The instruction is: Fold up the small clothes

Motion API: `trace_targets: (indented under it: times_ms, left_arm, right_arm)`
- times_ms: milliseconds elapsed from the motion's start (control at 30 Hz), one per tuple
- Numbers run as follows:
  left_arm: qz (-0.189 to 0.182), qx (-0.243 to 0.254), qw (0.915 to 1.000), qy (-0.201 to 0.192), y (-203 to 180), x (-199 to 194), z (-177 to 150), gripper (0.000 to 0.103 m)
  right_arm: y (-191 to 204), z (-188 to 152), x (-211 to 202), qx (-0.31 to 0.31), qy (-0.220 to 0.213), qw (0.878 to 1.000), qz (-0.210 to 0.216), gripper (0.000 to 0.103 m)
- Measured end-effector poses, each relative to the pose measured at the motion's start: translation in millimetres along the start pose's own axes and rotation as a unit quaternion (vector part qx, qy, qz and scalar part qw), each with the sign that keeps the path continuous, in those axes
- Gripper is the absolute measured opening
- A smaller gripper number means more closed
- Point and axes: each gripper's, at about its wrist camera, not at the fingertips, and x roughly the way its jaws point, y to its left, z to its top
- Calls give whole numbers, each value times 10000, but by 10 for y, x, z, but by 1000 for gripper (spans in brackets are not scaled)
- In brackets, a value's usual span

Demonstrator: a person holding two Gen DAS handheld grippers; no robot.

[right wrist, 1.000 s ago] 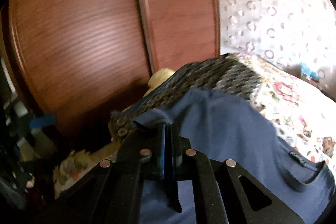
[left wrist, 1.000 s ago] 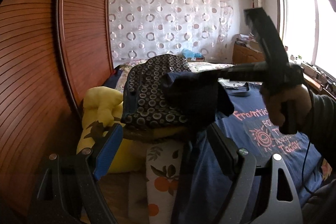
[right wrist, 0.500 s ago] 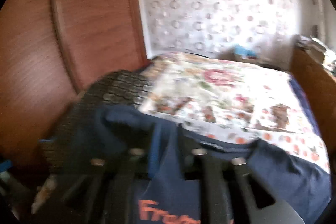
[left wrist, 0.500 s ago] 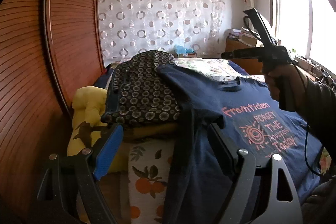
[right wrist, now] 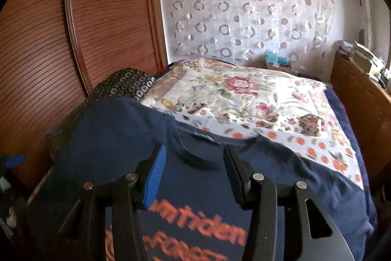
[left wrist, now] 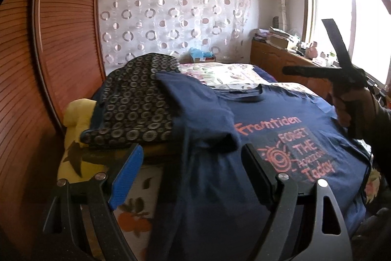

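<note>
Broadly, the bed fills the middle of both views, its floral cover bare across the upper centre and right of the right wrist view, with a brown wardrobe closing the left edge and a low cabinet hemming the right. Spread over the near half lies the navy shirt, print side up; its collar sits at centre, one sleeve is folded in over the chest at centre-left, and its lower hem spills off the near bed edge at the bottom of the left wrist view. A dark ring-patterned cloth is heaped just left of it, under the shirt's left shoulder. The left gripper stands wide apart, shirt fabric between its pads but unpressed. The right gripper has just been opening and hovers over the collar with jaws parted, nothing pinched; a hand holds it at the right edge.
</note>
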Motion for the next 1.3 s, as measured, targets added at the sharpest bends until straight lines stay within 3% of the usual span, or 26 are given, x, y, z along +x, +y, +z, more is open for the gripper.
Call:
trace_targets:
  times_ms: [233, 433, 633, 833, 1000, 1300]
  left_arm:
    - [-226, -105, 9997, -26, -289, 145, 75, 83]
    - [-383, -33, 9993, -13, -551, 269, 153, 83]
    - [-499, 96, 9987, -2, -797, 328, 197, 83]
    - [-621, 162, 9979, 72, -967, 405, 198, 83]
    - [-699, 206, 9972, 191, -1067, 496, 145, 83]
    - [-908, 293, 9945, 425, -1278, 600, -2, 83]
  right_arm:
    - [-289, -348, -528, 27, 0, 9997, -258, 52]
    - [-433, -615, -906, 95, 55, 9980, -615, 68]
    - [-595, -851, -1132, 342, 262, 9934, -1067, 69]
    - [-860, -1008, -1167, 595, 539, 9841, -1585, 69]
    - [-1024, -1139, -1090, 963, 866, 9756, -1772, 69]
    - [-1069, -1059, -1042, 1351, 1125, 9686, -1756, 69]
